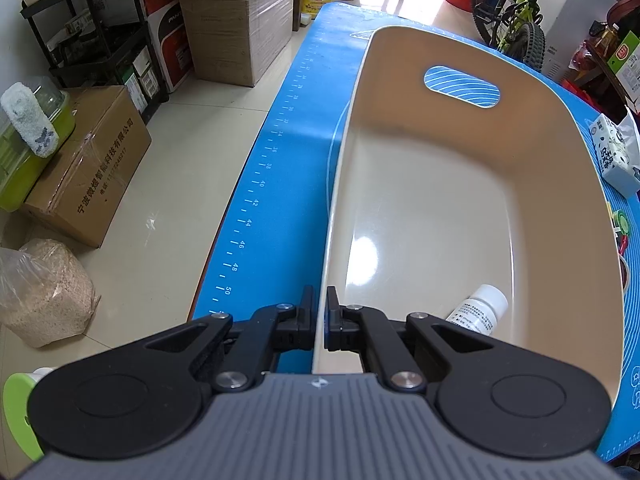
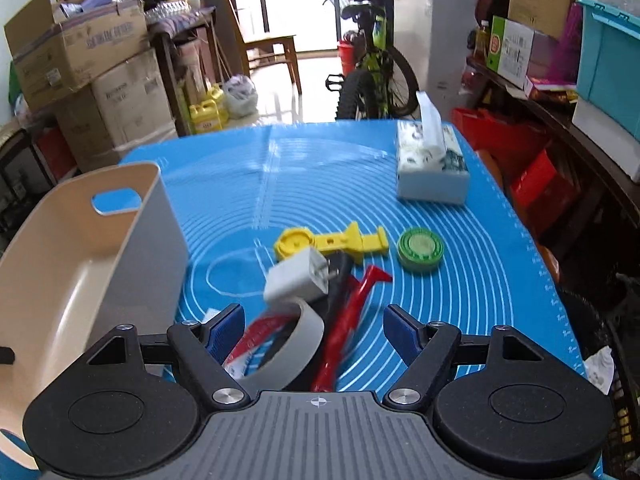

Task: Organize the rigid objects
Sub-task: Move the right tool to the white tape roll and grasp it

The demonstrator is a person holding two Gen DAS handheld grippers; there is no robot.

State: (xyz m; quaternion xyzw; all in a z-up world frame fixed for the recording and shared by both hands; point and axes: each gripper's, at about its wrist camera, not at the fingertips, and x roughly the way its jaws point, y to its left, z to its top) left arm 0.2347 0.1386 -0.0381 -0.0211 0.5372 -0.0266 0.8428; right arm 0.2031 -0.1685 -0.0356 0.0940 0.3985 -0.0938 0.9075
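A beige bin [image 1: 460, 208] with a handle slot stands on the blue mat [image 1: 276, 184]. My left gripper [image 1: 319, 304] is shut on the bin's near left rim. A small white bottle [image 1: 482, 310] lies inside the bin. In the right wrist view the bin [image 2: 92, 248] is at the left. My right gripper [image 2: 314, 326] is open above a pile: a roll of white tape [image 2: 288, 344], a white plug adapter [image 2: 298, 280], a red tool [image 2: 348, 320], a yellow plastic piece [image 2: 332, 242] and a green round lid [image 2: 420, 250].
A tissue box [image 2: 432, 168] stands at the mat's far right; it also shows in the left wrist view [image 1: 616, 156]. Cardboard boxes [image 1: 88, 168], a bag [image 1: 44, 296], a bicycle [image 2: 372, 64] and shelves surround the table.
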